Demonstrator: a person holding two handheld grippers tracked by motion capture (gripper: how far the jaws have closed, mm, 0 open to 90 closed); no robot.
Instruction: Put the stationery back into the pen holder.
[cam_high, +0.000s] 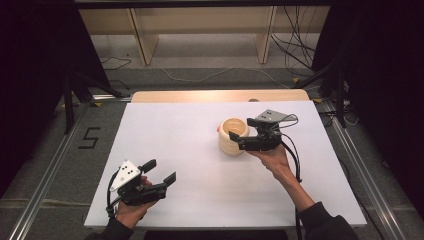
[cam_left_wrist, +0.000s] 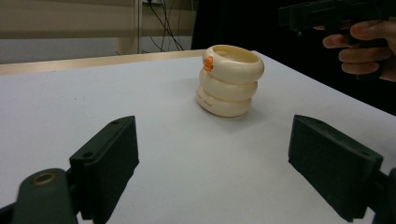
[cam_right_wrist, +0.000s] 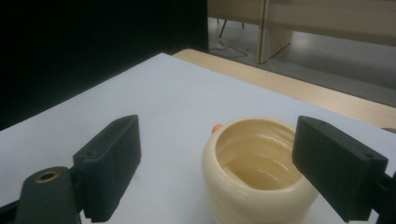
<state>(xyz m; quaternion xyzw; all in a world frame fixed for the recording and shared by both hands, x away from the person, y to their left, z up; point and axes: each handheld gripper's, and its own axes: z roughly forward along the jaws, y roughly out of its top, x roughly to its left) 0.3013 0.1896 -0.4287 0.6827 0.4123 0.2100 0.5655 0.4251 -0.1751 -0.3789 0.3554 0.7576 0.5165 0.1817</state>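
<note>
Cream ring stack (cam_high: 233, 136): three fat rounded rings, one upon another, standing on the white counter (cam_high: 200, 165) right of centre and toward the far side. Glossy, pale ivory. Seen from the left gripper view (cam_left_wrist: 229, 80), the rings sit slightly offset, so the column leans a little; the bottom ring carries a faint line of small marks, too small to read. A small orange knob (cam_left_wrist: 208, 63) sits on the outer edge of the top ring. From the right gripper view (cam_right_wrist: 254, 168) the stack is hollow, with ridged inner walls.

Right gripper (cam_high: 239, 140): held level just beside the stack on its right, jaws released and spread wide, one on each side of the top ring, not pressing it.

Left gripper (cam_high: 159, 173): near the front-left of the counter, well apart from the stack, jaws released, nothing between them.
</note>
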